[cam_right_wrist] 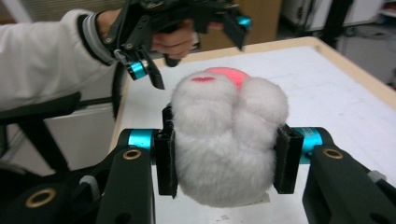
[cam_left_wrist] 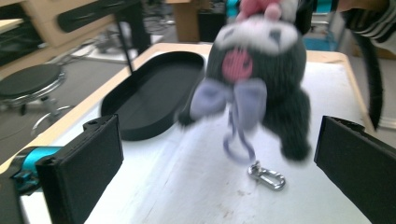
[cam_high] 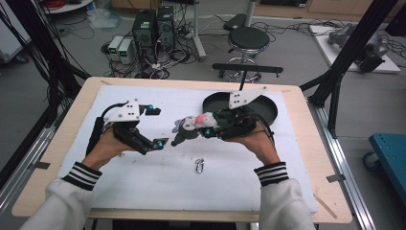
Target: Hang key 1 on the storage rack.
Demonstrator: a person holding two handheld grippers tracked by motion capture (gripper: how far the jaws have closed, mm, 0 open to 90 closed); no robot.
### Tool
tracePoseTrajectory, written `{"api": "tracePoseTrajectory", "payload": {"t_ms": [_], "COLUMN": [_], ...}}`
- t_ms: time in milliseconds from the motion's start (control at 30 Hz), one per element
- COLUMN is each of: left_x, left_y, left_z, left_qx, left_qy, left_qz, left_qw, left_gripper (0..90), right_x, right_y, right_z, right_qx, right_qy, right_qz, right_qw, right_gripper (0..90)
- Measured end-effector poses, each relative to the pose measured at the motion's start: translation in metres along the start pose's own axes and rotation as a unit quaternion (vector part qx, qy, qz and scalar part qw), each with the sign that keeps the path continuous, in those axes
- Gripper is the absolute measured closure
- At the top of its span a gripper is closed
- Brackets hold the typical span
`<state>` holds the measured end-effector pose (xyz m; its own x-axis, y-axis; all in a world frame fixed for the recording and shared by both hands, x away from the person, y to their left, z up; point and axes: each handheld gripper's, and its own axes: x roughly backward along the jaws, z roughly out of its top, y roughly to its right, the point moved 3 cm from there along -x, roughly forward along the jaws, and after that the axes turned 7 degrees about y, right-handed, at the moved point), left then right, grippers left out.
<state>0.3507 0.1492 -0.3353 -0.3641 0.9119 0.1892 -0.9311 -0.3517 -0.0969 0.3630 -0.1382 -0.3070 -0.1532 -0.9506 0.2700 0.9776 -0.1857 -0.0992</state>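
plush toy (cam_right_wrist: 224, 144) — clamped in right hand-held gripper (cam_right_wrist: 226, 161)

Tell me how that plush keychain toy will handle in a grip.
The plush toy bulges between the right gripper pads, so it is probably soft and squashy. Held aloft at one end, it seems light. Its cord and metal clasp hang loose and will likely swing.

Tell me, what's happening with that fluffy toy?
A person holds a gripper in each hand over the table. The right gripper squeezes the plush toy by its white head and holds it up. The left gripper waits open beside it. A metal clip lies below, and a black tray sits behind.
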Motion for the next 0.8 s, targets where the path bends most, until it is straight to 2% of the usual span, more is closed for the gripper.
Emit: {"api": "tracePoseTrajectory", "payload": {"t_ms": [33,200,233,333,367,433,467,567,600,633,700,733,800], "left_x": [0.008,0.025,0.029,0.041,0.048,0.051,0.054,0.061,0.066,0.066,0.072,0.072,0.074], "left_y": [-0.001,-0.004,-0.004,-0.005,-0.005,-0.005,-0.005,-0.004,-0.002,-0.002,0.001,0.001,0.002], "left_z": [-0.005,-0.017,-0.02,-0.03,-0.037,-0.04,-0.043,-0.051,-0.056,-0.056,-0.063,-0.063,-0.068], "left_qx": [-0.002,0.0,0.002,0.012,0.017,0.02,0.023,0.032,0.036,0.036,0.038,0.038,0.042], "left_qy": [0.007,0.017,0.021,0.031,0.037,0.042,0.043,0.049,0.058,0.058,0.068,0.068,0.075], "left_qz": [0.017,0.041,0.045,0.061,0.073,0.077,0.081,0.094,0.106,0.106,0.121,0.121,0.13], "left_qw": [0.9998,0.999,0.9987,0.9976,0.9965,0.996,0.9955,0.9938,0.9921,0.9921,0.9896,0.9896,0.9877], "left_gripper": [1.7,1.7,1.7,1.7,1.7,1.7,1.7,1.7,1.7,1.7,1.7,1.7,1.7], "right_x": [0.003,0.016,0.016,0.025,0.027,0.028,0.032,0.035,0.039,0.041,0.044,0.045,0.049], "right_y": [0.001,0.006,0.006,0.009,0.009,0.01,0.011,0.013,0.015,0.016,0.018,0.019,0.021], "right_z": [0.0,0.001,0.001,0.001,0.001,0.002,0.002,0.002,0.002,0.002,0.002,0.003,0.003], "right_qx": [-0.004,-0.013,-0.013,-0.014,-0.015,-0.016,-0.017,-0.018,-0.019,-0.023,-0.027,-0.026,-0.029], "right_qy": [0.003,0.016,0.016,0.021,0.025,0.027,0.031,0.033,0.033,0.036,0.037,0.036,0.038], "right_qz": [-0.004,-0.044,-0.044,-0.072,-0.078,-0.083,-0.097,-0.108,-0.123,-0.128,-0.141,-0.15,-0.158], "right_qw": [1.0,0.9988,0.9988,0.9971,0.9966,0.9961,0.9946,0.9935,0.9917,0.9908,0.989,0.9878,0.9862], "right_gripper": [54.5,54.3,54.3,54.4,54.4,54.4,54.3,54.4,54.3,54.3,54.3,54.3,54.3]}}
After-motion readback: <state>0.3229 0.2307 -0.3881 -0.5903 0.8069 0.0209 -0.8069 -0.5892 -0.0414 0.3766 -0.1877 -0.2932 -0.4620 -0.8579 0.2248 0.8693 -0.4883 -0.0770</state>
